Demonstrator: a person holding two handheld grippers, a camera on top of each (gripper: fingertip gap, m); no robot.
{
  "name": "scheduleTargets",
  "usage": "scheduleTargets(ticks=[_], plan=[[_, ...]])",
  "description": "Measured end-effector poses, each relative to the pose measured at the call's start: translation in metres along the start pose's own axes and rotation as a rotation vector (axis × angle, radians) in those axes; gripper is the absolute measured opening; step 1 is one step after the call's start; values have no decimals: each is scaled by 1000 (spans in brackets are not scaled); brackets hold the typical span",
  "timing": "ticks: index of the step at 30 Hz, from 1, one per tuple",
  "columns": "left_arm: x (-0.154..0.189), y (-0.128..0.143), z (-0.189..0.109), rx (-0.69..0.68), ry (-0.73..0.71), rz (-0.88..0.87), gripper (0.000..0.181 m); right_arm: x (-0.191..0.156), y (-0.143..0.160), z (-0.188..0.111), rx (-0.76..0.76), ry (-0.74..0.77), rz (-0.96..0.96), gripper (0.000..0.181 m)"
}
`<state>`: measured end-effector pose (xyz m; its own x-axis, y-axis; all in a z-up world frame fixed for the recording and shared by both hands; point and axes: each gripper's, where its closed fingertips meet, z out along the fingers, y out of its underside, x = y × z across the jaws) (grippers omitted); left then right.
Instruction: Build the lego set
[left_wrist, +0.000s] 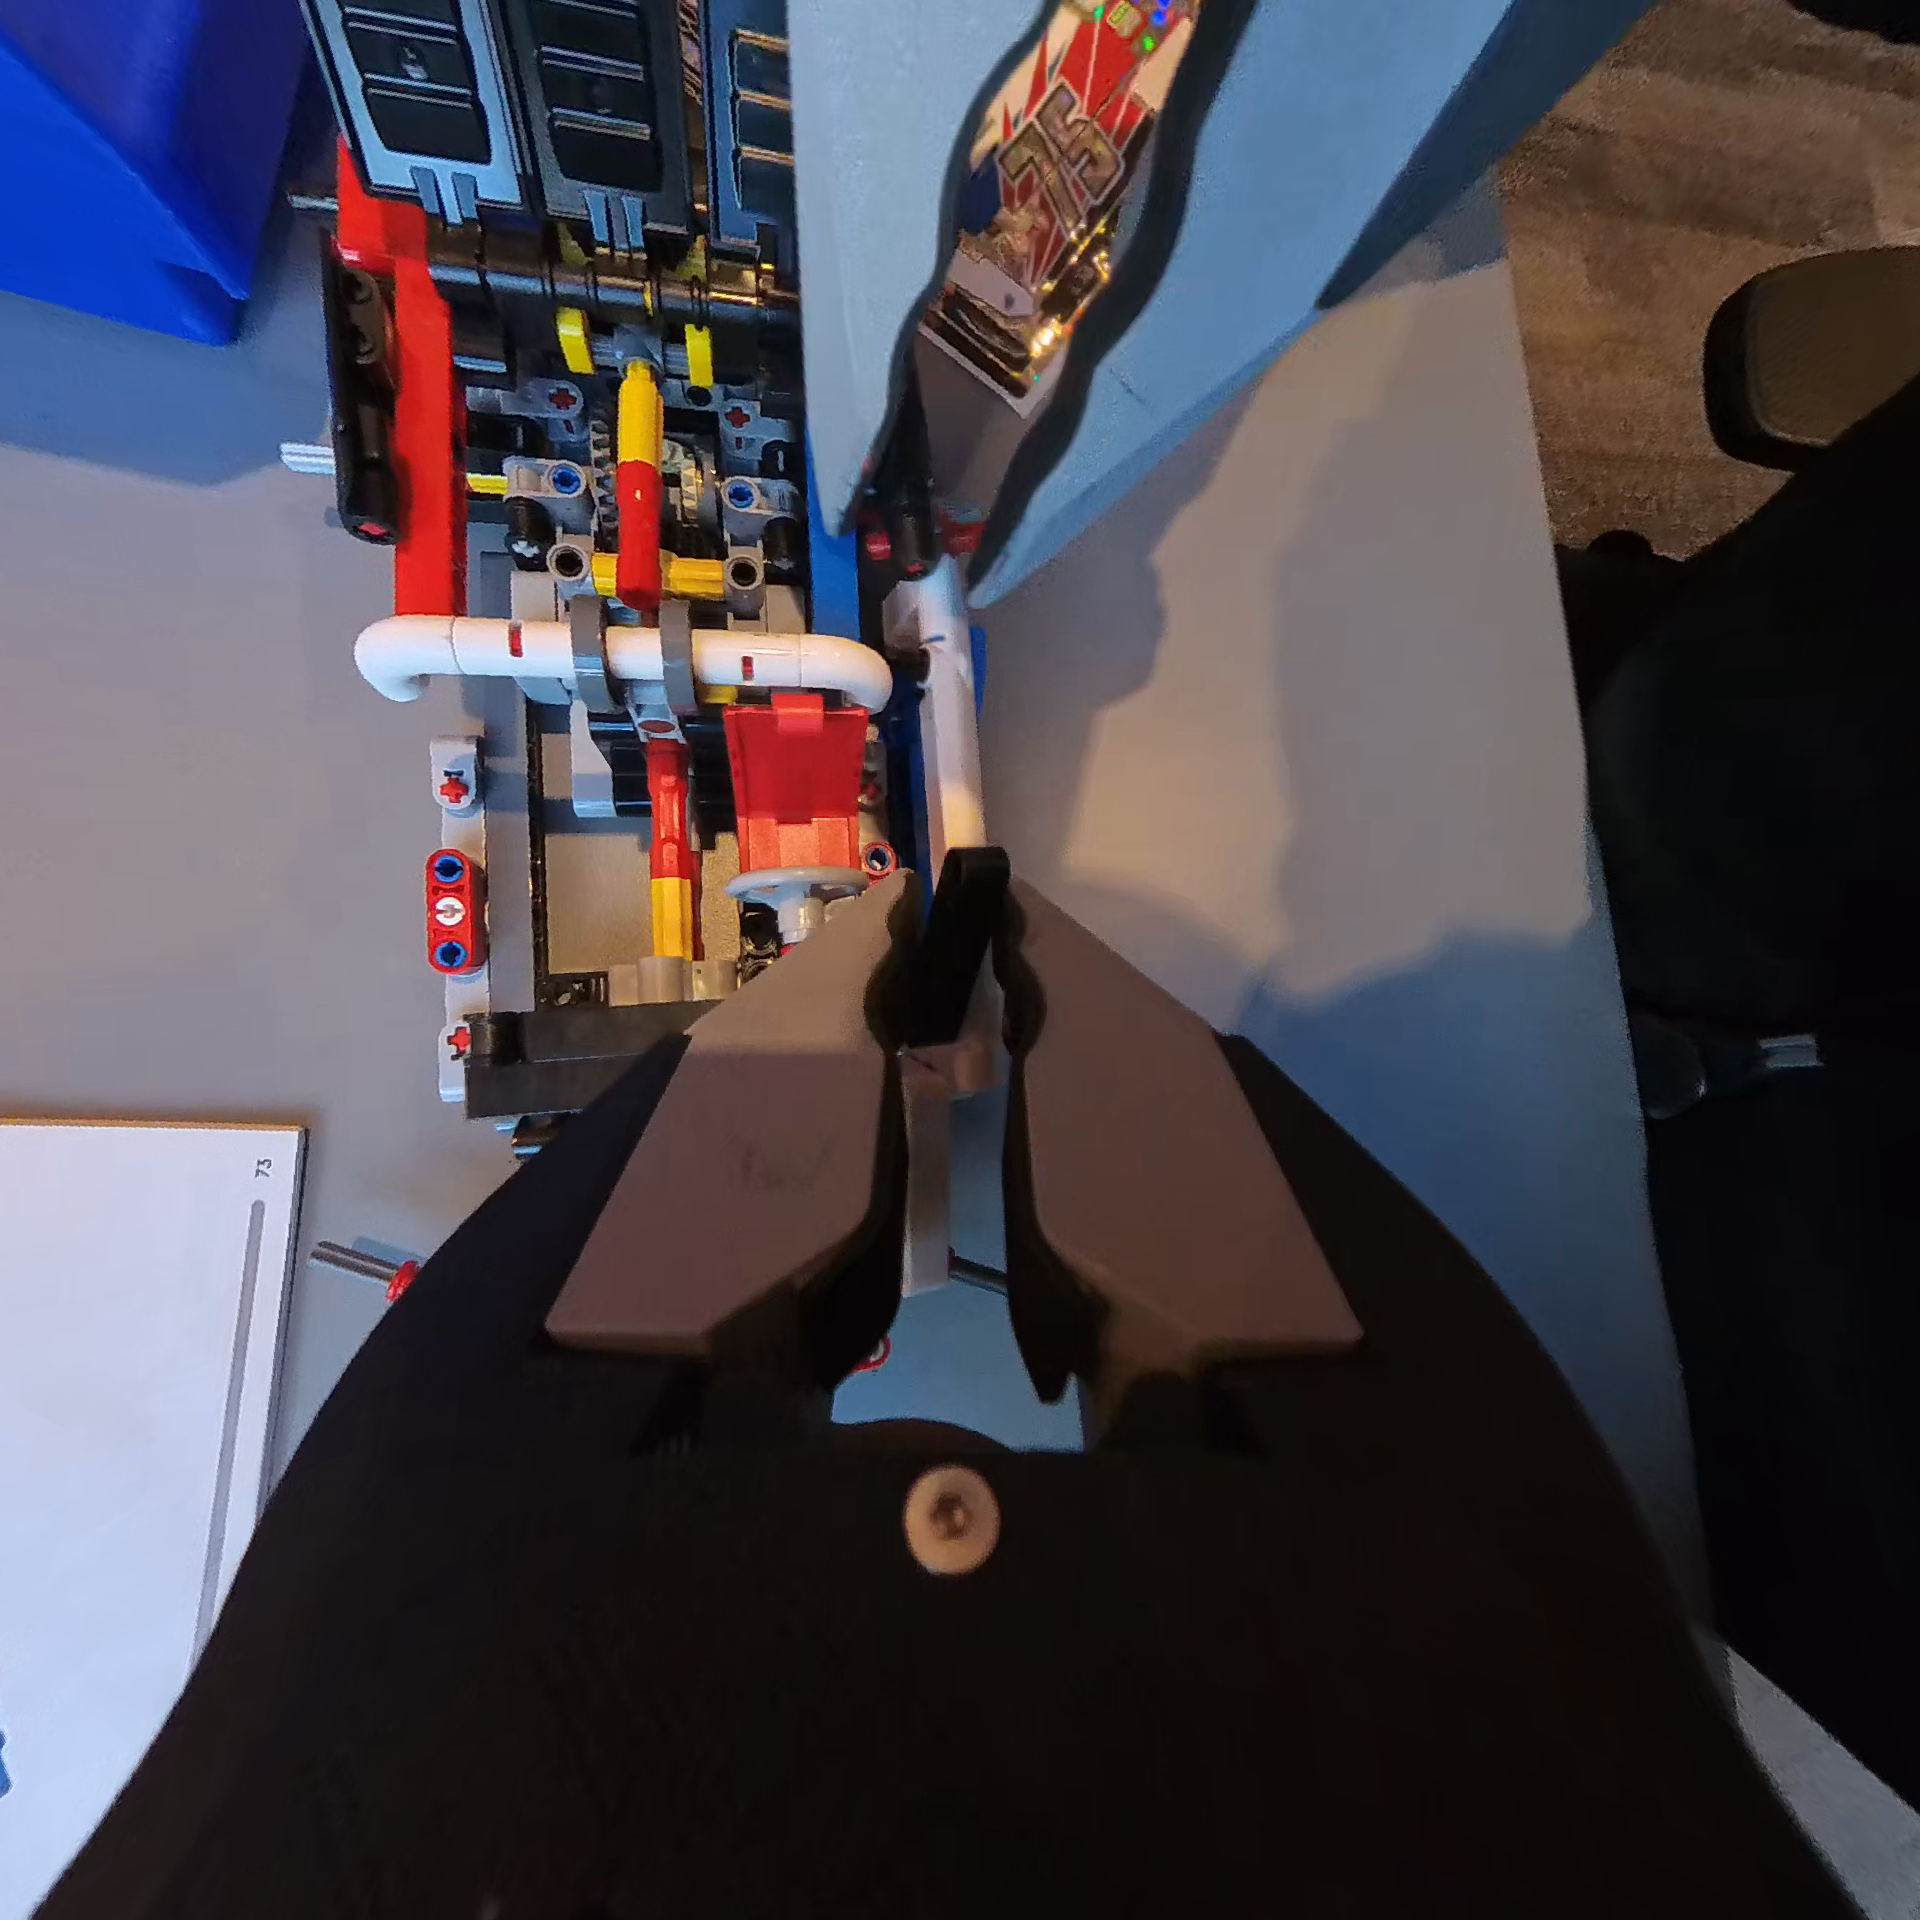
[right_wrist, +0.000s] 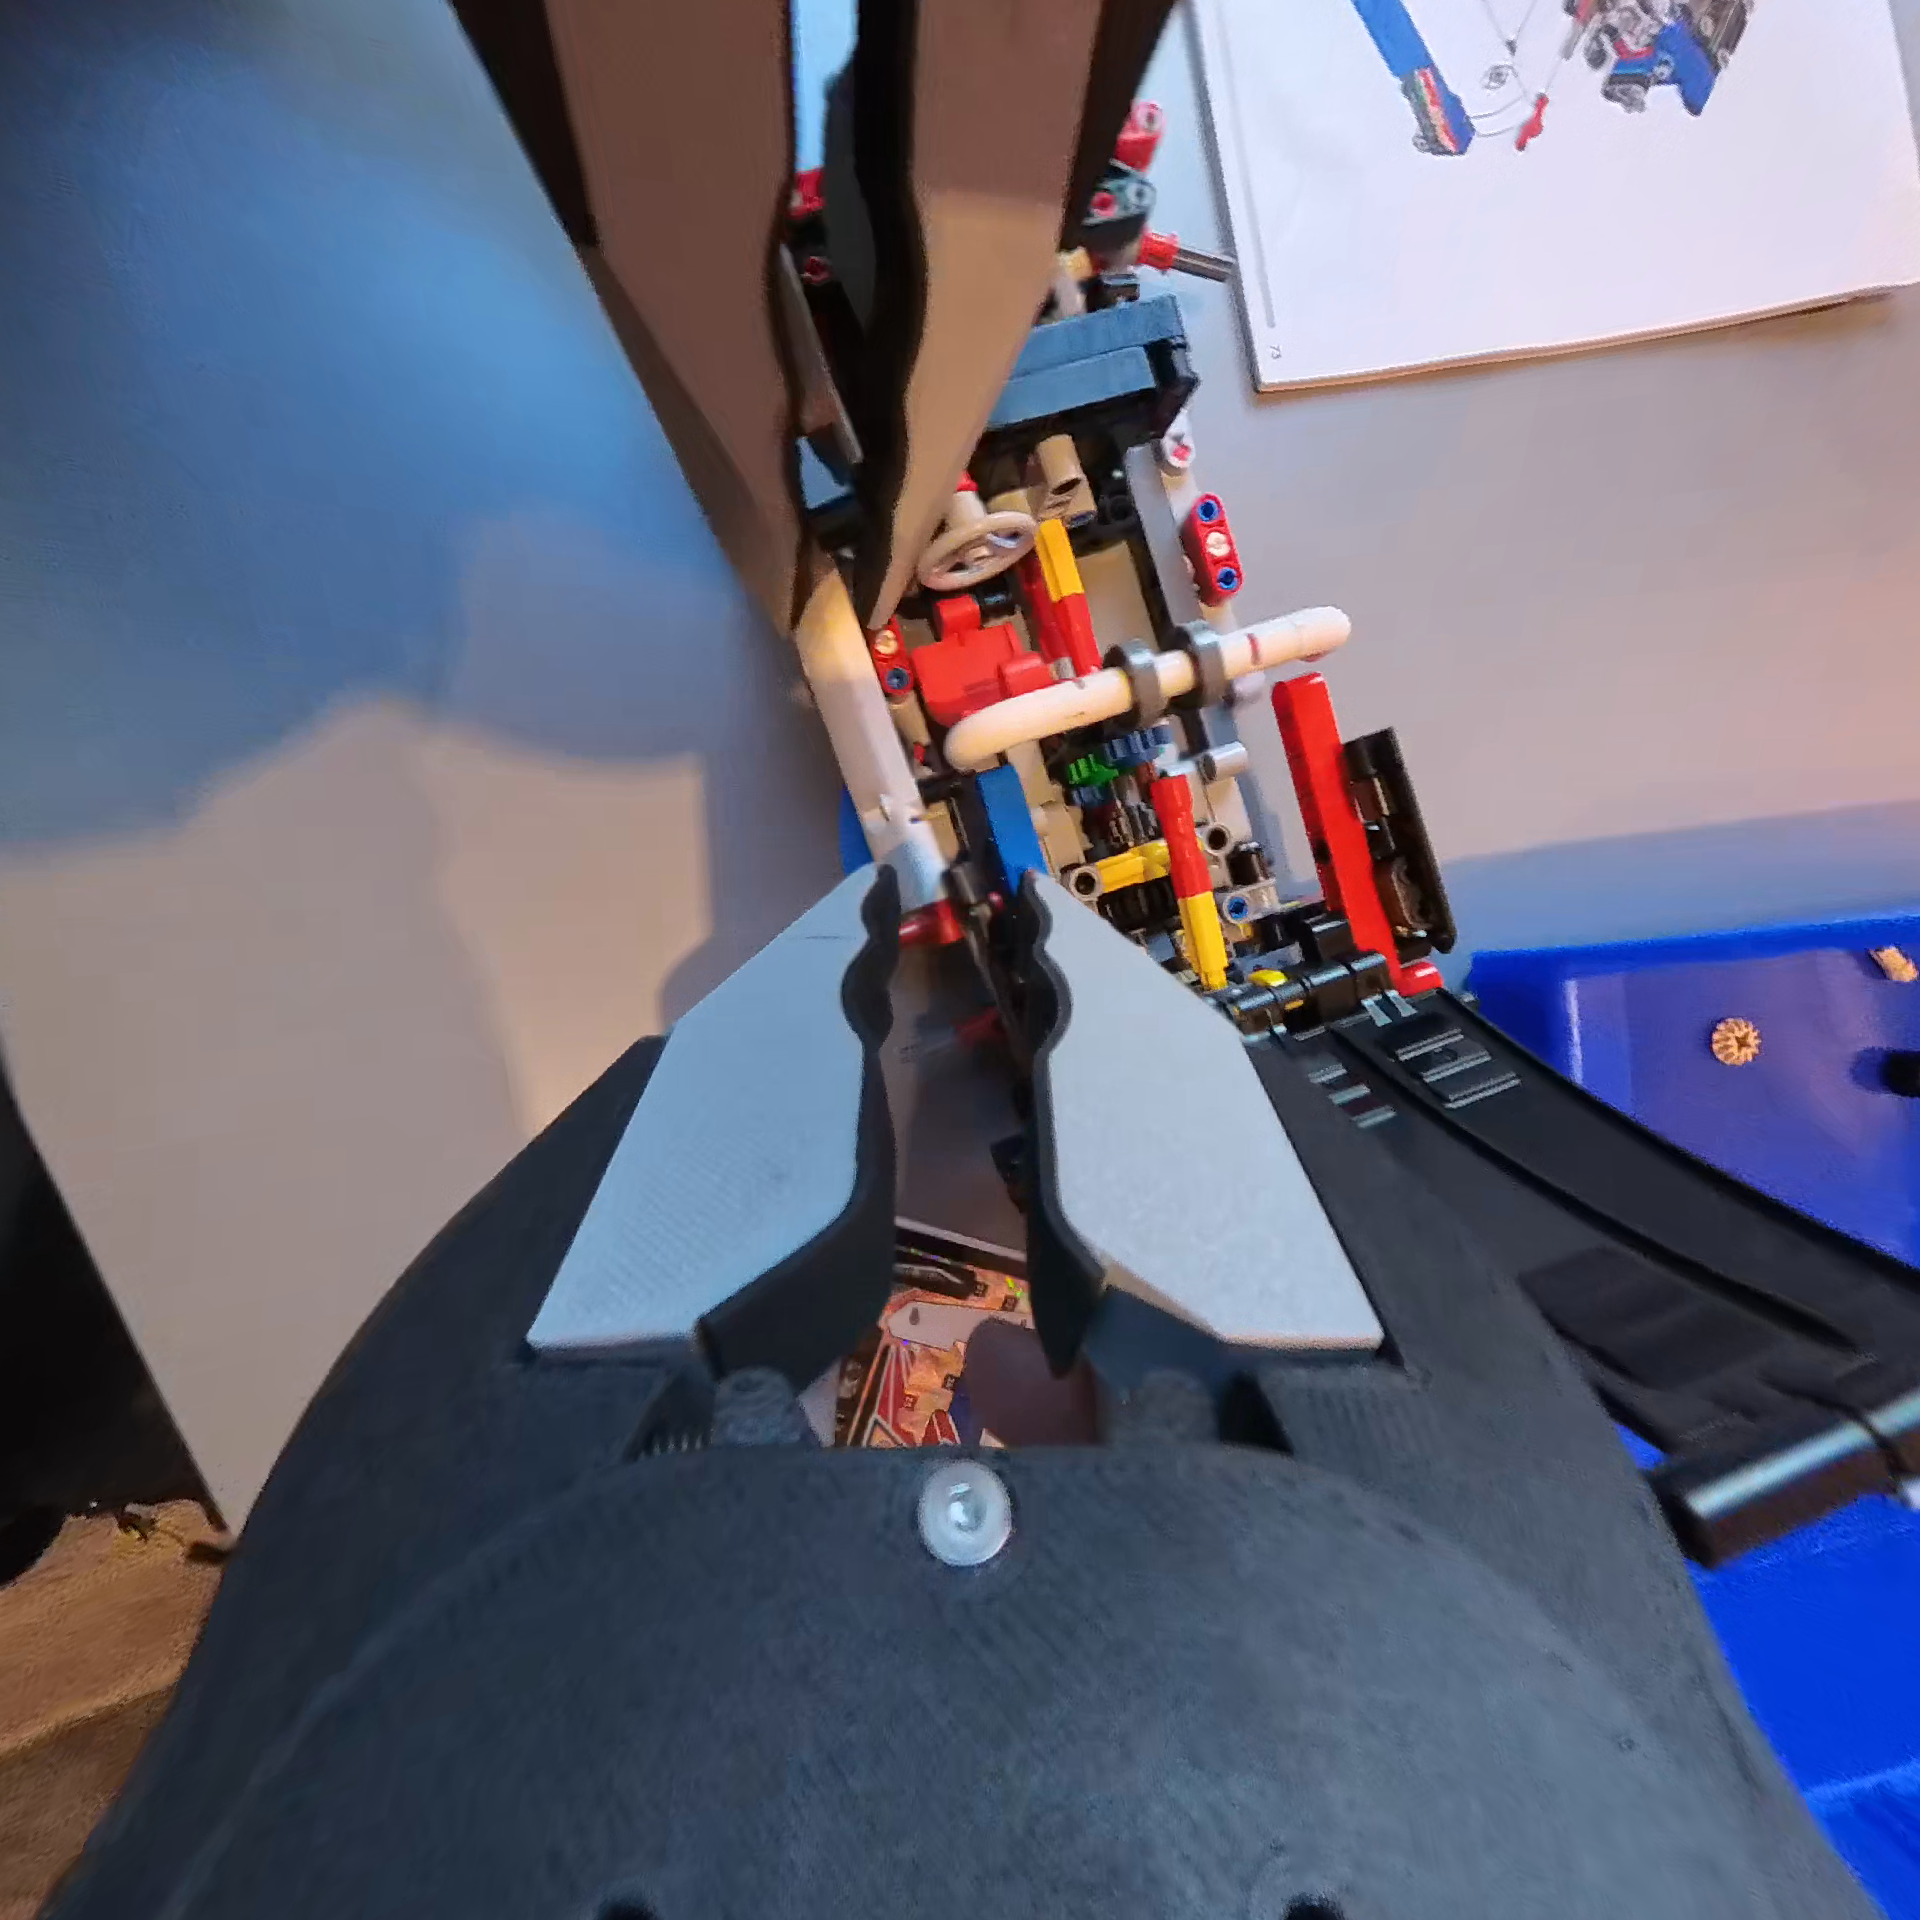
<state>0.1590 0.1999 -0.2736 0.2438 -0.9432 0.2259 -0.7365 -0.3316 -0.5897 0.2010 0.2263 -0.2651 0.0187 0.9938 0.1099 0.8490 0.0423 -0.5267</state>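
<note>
The half-built lego car (left_wrist: 623, 665) lies on the grey table, with a white roll bar, a red seat and a grey steering wheel; it also shows in the right wrist view (right_wrist: 1122, 727). My left gripper (left_wrist: 961, 894) is shut on a black piece (left_wrist: 956, 945) at the car's right side, by a white side beam (left_wrist: 951, 707). My right gripper (right_wrist: 956, 894) is shut on the car's side panel with a colourful sticker (right_wrist: 914, 1382), seen from the left (left_wrist: 1060, 177). The two grippers face each other along that side; the left gripper's fingers (right_wrist: 707, 312) show at the top of the right wrist view.
An open instruction booklet (left_wrist: 125, 1403) lies left of the car, also in the right wrist view (right_wrist: 1558, 187). A blue parts bin (left_wrist: 125, 156) stands behind the car (right_wrist: 1714, 1039). A loose axle with a red end (left_wrist: 364, 1262) lies near the booklet. A dark chair (left_wrist: 1808, 343) stands past the table's edge. Some 6 cm of space lies between my two pairs of fingers.
</note>
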Motion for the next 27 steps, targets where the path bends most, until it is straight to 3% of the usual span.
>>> scheduleTargets(ticks=[3,10,17,19,22,24,27], plan=[[-1,-1,0,12,13,-13,9,2,0,0,33,22,32,17],[0,-3,3,21,9,-3,9,-2,-4,-5,88,141,-126,25],[-1,-8,5,40,26,-15,9,8,0,-6,96,356,-222,25],[-1,-8,5,47,35,-12,9,-1,0,-11,148,344,-175,23],[-1,-8,5,42,27,8,8,-8,0,-18,261,253,62,34],[0,-8,6,40,17,21,8,-3,2,-26,314,251,192,19],[-1,-8,6,38,11,28,8,4,4,-44,403,294,289,16]])
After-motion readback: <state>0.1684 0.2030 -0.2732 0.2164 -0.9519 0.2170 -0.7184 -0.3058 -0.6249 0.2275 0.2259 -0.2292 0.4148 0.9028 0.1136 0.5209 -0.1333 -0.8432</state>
